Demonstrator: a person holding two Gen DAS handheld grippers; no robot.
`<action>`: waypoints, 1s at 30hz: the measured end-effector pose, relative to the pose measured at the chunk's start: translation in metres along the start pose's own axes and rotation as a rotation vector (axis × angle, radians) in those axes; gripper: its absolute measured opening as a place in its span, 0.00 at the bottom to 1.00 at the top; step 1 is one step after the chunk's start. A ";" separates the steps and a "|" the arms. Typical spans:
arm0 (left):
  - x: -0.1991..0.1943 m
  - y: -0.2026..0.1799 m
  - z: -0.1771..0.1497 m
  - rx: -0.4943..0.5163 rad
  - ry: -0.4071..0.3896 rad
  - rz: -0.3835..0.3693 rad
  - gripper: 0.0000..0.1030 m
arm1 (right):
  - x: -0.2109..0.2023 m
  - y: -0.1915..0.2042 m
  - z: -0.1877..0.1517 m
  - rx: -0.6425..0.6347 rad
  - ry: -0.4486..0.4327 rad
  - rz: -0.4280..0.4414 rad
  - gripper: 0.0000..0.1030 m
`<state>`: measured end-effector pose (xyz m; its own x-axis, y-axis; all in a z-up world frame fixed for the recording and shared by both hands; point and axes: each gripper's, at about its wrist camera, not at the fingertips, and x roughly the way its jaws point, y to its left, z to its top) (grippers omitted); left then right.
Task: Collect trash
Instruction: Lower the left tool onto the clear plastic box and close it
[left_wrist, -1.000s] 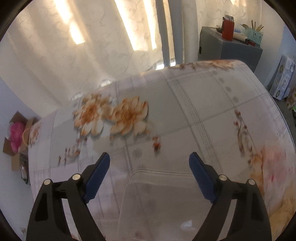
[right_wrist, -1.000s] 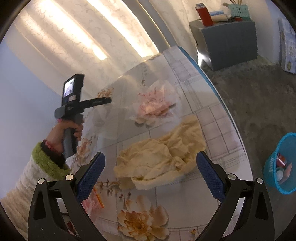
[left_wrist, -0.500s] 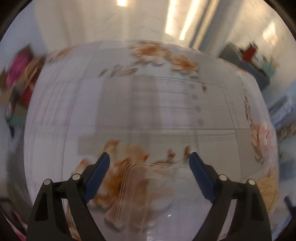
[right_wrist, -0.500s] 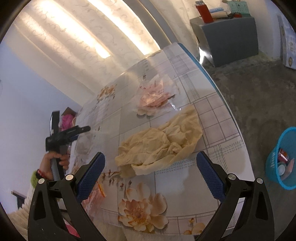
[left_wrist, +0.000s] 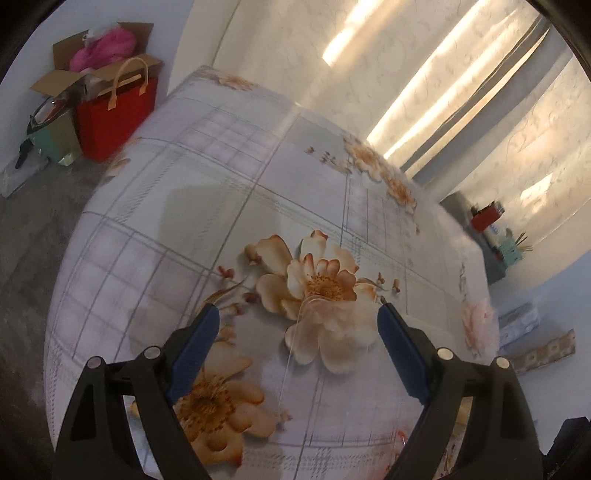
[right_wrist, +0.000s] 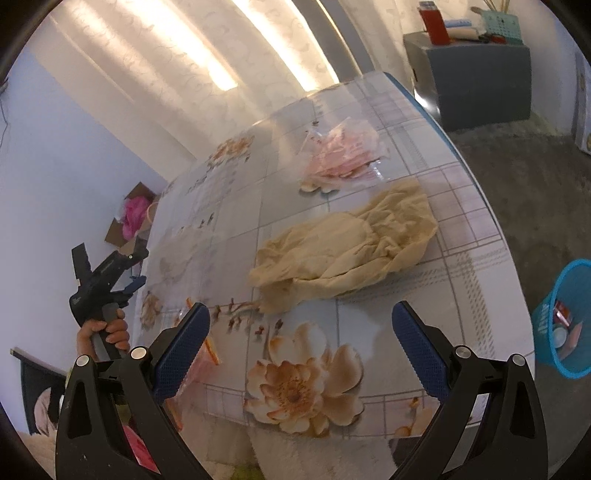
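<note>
right wrist view: beyond the wide, empty right gripper (right_wrist: 301, 334), a soft, light, probably crumpled cloth (right_wrist: 343, 251) is best pinched at a raised fold.

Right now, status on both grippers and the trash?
Left gripper open, empty, over clear plastic container. Right gripper open, empty, short of crumpled yellow cloth. Clear wrapper beyond. Blue bin on floor. Nothing blocking.

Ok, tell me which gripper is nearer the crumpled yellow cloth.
Right. The right gripper hangs open just short of the yellow cloth, which lies ahead between its fingers. The left gripper is off at the table's far left edge.
</note>
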<state>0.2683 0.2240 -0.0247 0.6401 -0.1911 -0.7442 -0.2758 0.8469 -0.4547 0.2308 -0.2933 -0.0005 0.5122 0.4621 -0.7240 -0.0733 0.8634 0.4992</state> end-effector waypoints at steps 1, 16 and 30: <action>-0.005 0.002 -0.003 0.005 -0.011 -0.013 0.83 | 0.000 0.002 -0.001 -0.001 0.002 0.003 0.92; -0.019 -0.117 -0.059 1.153 0.034 -0.127 0.94 | 0.013 0.021 -0.004 -0.039 0.041 0.003 0.92; 0.058 -0.130 -0.036 1.313 0.326 -0.129 0.95 | 0.022 0.027 -0.002 -0.043 0.075 -0.003 0.92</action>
<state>0.3154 0.0847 -0.0269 0.3613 -0.2572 -0.8963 0.7705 0.6237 0.1316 0.2385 -0.2592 -0.0041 0.4470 0.4724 -0.7596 -0.1100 0.8718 0.4774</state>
